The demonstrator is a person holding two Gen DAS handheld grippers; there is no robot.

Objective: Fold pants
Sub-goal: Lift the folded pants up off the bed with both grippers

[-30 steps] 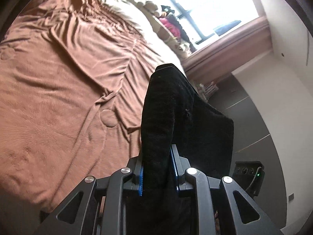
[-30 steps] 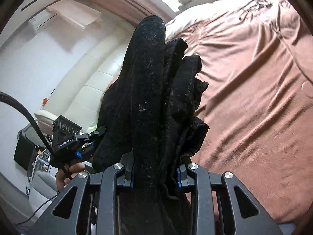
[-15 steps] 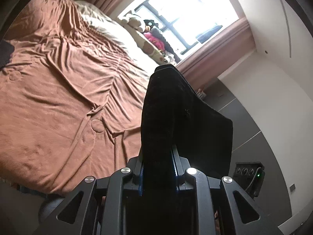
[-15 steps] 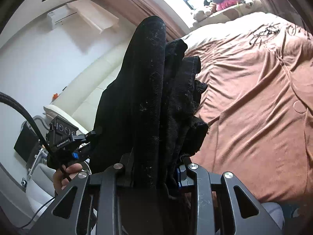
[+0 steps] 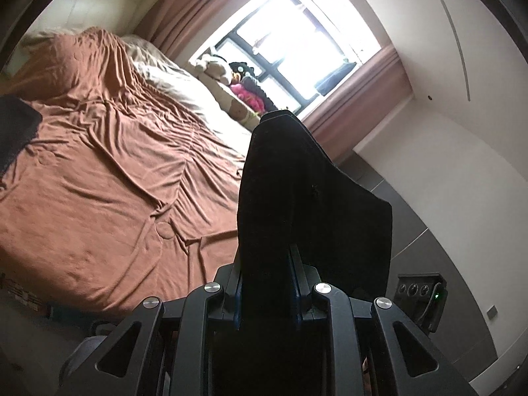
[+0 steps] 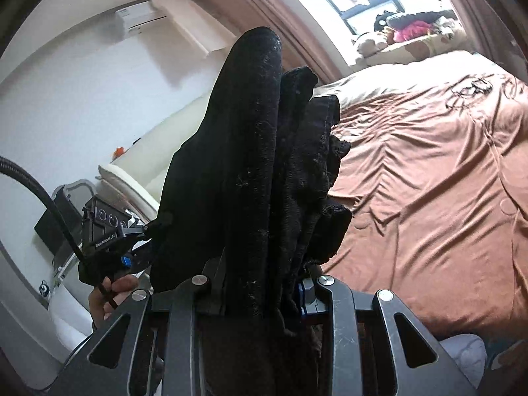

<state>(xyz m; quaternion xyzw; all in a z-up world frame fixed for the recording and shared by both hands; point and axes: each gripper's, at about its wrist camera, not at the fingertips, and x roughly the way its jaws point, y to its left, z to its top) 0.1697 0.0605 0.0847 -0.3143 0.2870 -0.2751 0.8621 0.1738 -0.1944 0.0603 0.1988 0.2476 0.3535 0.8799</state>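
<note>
Black pants (image 5: 297,198) hang in the air between my two grippers, above the edge of a bed with a brown cover (image 5: 99,181). My left gripper (image 5: 265,283) is shut on one thick fold of the dark cloth, which stands up between its blue pads and hides them. In the right wrist view my right gripper (image 6: 264,293) is shut on a bunched, several-layered part of the pants (image 6: 250,165). The left gripper (image 6: 132,241), held by a hand (image 6: 112,293), shows at the left with the cloth stretched towards it.
The brown cover (image 6: 429,198) is rumpled, with pale pillows (image 5: 171,79) at its head. Soft toys (image 5: 244,82) lie on the sill under a bright window (image 5: 297,39). A dark garment (image 5: 16,132) lies at the bed's left edge. A cream headboard (image 6: 158,151) stands left.
Both grippers have risen with the pants still held. More of the window, walls and ceiling shows in both views, and the bed has sunk lower and farther away.
</note>
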